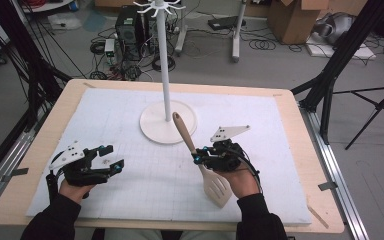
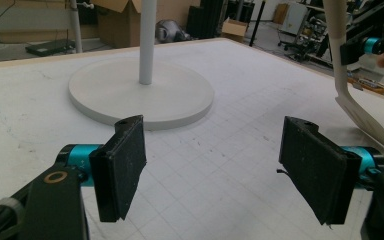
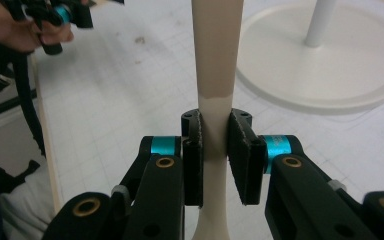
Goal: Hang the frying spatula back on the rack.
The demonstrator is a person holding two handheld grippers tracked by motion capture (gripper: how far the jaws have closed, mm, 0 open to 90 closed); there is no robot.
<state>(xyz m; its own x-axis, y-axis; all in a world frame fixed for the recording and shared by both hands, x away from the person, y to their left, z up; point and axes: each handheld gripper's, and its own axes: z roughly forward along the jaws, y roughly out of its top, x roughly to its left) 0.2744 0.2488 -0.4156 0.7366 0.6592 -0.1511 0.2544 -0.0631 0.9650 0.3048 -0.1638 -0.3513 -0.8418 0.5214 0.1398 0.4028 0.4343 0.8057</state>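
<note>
A cream slotted spatula with a wooden handle (image 1: 200, 157) is held off the mat, handle tip toward the stand and blade toward the person. My right gripper (image 1: 198, 159) is shut on its neck; in the right gripper view both pads clamp the spatula shaft (image 3: 215, 75). My left gripper (image 1: 111, 158) rests at the front left of the mat with jaws wide open and nothing between them; its pads (image 2: 122, 162) frame bare mat. The white hook stand (image 1: 166, 75) rises from its round base (image 1: 155, 125) at the mat's centre back. The left gripper view shows the spatula blade (image 2: 362, 117) at right.
A white gridded mat (image 1: 105, 110) covers the wooden table (image 1: 45, 145). The stand's base (image 2: 105, 95) lies just ahead of the left gripper. Cables, a computer tower and cardboard boxes sit on the floor beyond the table.
</note>
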